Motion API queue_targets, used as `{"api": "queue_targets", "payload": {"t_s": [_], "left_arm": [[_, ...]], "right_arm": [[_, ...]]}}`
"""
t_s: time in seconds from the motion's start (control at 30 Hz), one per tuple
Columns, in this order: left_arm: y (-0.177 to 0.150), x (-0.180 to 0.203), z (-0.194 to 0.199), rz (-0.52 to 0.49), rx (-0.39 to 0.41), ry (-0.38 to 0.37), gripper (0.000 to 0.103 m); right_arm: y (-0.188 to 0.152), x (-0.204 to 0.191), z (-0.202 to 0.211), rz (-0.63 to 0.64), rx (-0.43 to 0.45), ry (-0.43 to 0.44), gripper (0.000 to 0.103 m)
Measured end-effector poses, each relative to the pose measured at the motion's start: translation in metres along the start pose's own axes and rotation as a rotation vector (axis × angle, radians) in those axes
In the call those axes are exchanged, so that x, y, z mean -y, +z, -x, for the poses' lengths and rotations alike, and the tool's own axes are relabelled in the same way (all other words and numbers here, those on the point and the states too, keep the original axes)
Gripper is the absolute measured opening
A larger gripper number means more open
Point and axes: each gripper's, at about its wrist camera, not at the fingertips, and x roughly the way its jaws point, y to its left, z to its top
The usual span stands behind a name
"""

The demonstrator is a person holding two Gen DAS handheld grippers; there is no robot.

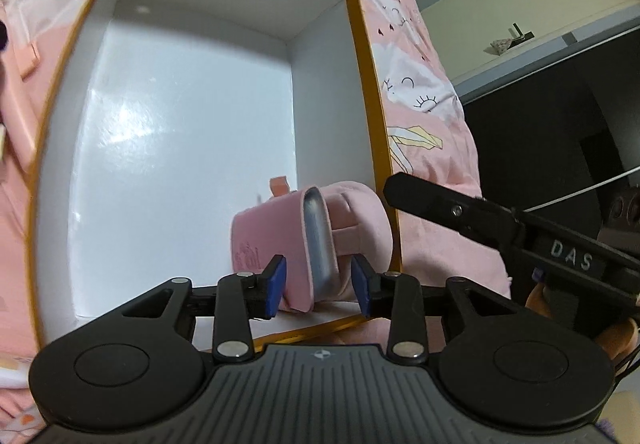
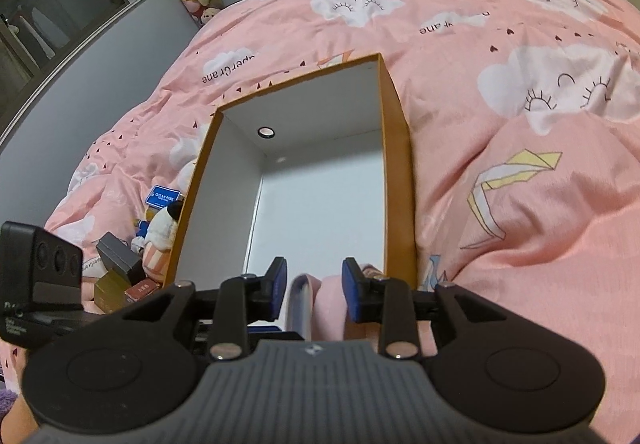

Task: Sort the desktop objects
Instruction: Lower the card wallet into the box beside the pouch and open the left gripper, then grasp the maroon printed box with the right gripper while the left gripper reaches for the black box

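Observation:
An open orange box with a white inside [image 1: 180, 124] lies on the pink bed cover; it also shows in the right wrist view [image 2: 320, 204]. A pink pouch with a silver-grey edge [image 1: 304, 232] sits in the box's near right corner. My left gripper [image 1: 320, 286] is open, its blue pads on either side of the pouch's near end, not pressing it. My right gripper [image 2: 314, 290] is open just above the same pouch [image 2: 316, 300] at the box's near end. The right gripper's body [image 1: 480, 220] shows at the right of the left wrist view.
A pile of small things lies left of the box: a plush toy [image 2: 160, 240], a blue tag [image 2: 162, 196], a grey box [image 2: 116, 256], gold and red boxes [image 2: 120, 290]. The pink bed cover [image 2: 500, 164] spreads right. A dark cabinet [image 1: 540, 132] stands beyond the bed.

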Motion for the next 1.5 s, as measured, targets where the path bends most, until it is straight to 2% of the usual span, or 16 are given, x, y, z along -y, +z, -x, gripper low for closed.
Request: {"api": "queue_targets", "payload": {"t_s": [0.17,0.3,0.4,0.53,0.63,0.7,0.73,0.9,1.03,1.13,1.3,1.5], "left_arm": [[-0.005,0.012,0.043,-0.095,0.121,0.066,0.047],[-0.012,0.004,0.087,-0.109,0.227,0.169,0.049],[-0.017,-0.012,0.123,-0.085,0.288,0.283,0.049],[-0.025,-0.037,0.170,-0.062,0.341,0.472,0.051],[-0.032,-0.048,0.190,-0.113,0.345,0.647,0.054],[-0.034,-0.055,0.197,-0.138,0.336,0.742,0.054],[-0.032,-0.058,0.199,-0.139,0.331,0.766,0.054],[-0.029,-0.081,0.200,-0.189,0.265,0.798,0.059],[-0.026,-0.096,0.192,-0.216,0.201,0.851,0.059],[-0.027,-0.107,0.190,-0.228,0.172,0.835,0.059],[-0.027,-0.111,0.184,-0.327,0.120,0.836,0.059],[-0.018,-0.113,0.182,-0.421,0.114,0.787,0.059]], "right_arm": [[0.004,-0.016,-0.001,0.051,0.034,0.032,0.039],[0.008,-0.042,-0.010,0.130,0.032,0.087,0.039],[0.011,-0.069,-0.020,0.194,0.014,0.149,0.039],[0.012,-0.110,-0.041,0.262,-0.037,0.232,0.039],[0.010,-0.145,-0.060,0.316,-0.071,0.281,0.039],[0.008,-0.164,-0.074,0.336,-0.100,0.310,0.039],[0.008,-0.173,-0.083,0.342,-0.121,0.324,0.039],[0.004,-0.203,-0.130,0.286,-0.262,0.361,0.039],[-0.002,-0.216,-0.167,0.231,-0.375,0.311,0.039],[-0.007,-0.219,-0.188,0.211,-0.432,0.282,0.039],[-0.011,-0.213,-0.213,0.151,-0.511,0.243,0.040],[-0.019,-0.207,-0.239,0.078,-0.610,0.254,0.039]]}}
